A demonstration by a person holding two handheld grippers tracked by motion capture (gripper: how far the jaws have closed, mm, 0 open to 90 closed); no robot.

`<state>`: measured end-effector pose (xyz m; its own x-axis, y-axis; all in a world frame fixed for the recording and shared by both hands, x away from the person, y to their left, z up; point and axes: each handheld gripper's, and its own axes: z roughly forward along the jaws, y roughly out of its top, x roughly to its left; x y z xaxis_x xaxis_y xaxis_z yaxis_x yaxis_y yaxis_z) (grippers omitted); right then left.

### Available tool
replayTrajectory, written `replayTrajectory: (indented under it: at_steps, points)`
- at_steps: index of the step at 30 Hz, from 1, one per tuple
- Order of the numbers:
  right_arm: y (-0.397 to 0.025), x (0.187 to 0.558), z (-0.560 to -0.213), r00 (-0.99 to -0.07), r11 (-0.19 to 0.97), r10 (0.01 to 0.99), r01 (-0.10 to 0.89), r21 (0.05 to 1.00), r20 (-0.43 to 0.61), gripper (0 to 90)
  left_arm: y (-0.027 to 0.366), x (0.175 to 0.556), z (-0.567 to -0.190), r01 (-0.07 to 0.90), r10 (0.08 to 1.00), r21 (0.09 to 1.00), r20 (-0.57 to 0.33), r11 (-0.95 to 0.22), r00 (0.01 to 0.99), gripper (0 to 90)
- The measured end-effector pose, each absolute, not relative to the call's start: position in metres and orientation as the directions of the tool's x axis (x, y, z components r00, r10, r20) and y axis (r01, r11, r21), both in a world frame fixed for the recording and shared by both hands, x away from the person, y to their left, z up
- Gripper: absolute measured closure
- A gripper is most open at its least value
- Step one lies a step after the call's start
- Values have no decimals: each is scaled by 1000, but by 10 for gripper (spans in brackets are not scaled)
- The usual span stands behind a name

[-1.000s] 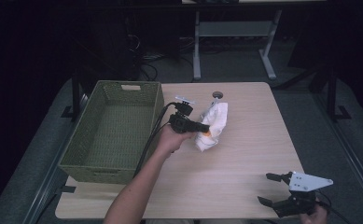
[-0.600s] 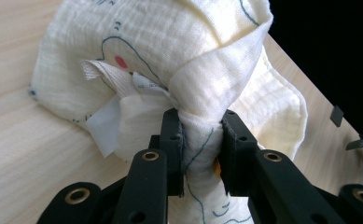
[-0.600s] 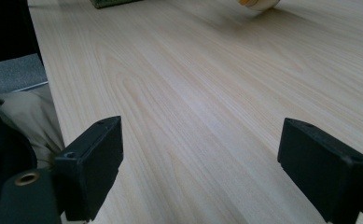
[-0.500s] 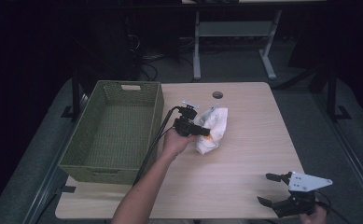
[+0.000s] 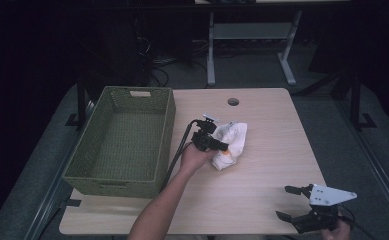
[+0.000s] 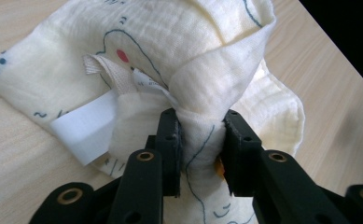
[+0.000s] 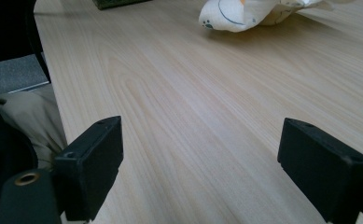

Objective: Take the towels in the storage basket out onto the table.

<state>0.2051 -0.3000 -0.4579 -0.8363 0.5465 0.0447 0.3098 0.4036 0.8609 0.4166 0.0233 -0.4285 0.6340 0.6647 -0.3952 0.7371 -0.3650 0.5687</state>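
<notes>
Left gripper [image 5: 221,146] fingers pinch the cloth [image 5: 230,145]; green basket [image 5: 122,142] at its 9 o'clock, right gripper [image 5: 288,202] fingers wide over bare counter [image 5: 277,135].

I've pulled the left gripper [image 5: 221,146] slightly toward me, dragging the pinched cloth [image 5: 230,141] along the table [image 5: 262,200], nearer the front edge than a second ago.

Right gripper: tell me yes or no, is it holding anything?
No: in the right gripper view the right gripper stands wide open, with nothing but bare table between its jaws, apart from the cloth.
</notes>
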Motion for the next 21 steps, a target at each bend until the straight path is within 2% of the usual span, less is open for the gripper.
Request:
replayTrajectory:
  at_steps: [5,9,16,21]
  points:
    - [-301,205,-458,-836,400,547,308,863,45,138,22,416,-430,737,675,565,-381,-371,632,619]
    - [-301,205,-457,-835,401,548,307,863,42,138,21,415,-431,736,672,569,-385,-367,633,632]
    - [-300,205,-457,-836,403,548,308,862,43,138,23,411,-428,726,667,584,-382,-362,640,590]
    - [-300,206,-457,-835,401,548,308,862,43,138,27,405,-422,680,660,623,-329,-386,676,587]
